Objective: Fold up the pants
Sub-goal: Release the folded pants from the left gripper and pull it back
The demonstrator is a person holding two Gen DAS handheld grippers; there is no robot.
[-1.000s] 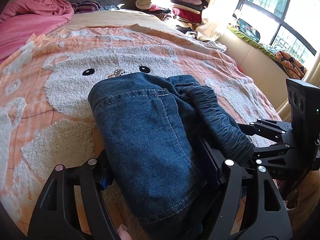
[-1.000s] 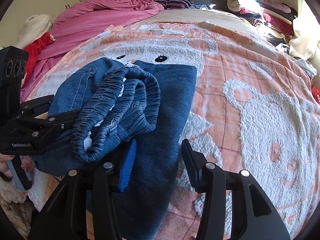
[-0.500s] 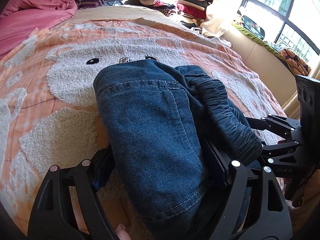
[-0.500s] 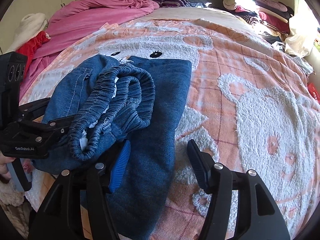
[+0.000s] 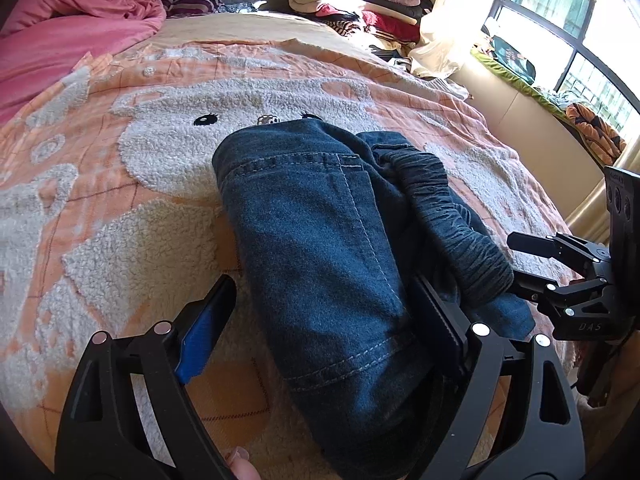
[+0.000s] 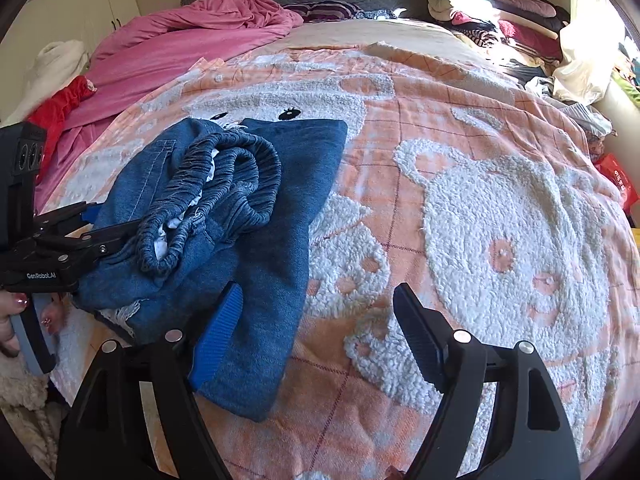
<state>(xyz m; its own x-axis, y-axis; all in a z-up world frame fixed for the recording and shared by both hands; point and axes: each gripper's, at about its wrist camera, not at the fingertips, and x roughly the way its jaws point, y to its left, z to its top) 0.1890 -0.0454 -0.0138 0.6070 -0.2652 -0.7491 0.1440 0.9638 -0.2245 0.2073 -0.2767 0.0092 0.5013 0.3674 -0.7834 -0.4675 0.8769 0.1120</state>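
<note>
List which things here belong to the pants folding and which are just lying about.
Part of the job:
- jeans, folded on the bear blanket
- left gripper, jaws opening around the jeans
- right gripper, jaws opening, only its left pad over the jeans

Lying about:
- pink quilt
- clothes pile
- red garment

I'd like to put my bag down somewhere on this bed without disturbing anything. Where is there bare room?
The bear blanket lies bare right of the folded jeans, out to the bed's edge, and beyond them toward the pink quilt. It is crowded around the jeans, where the left gripper and right gripper are opening, and by the clothes pile.
</note>
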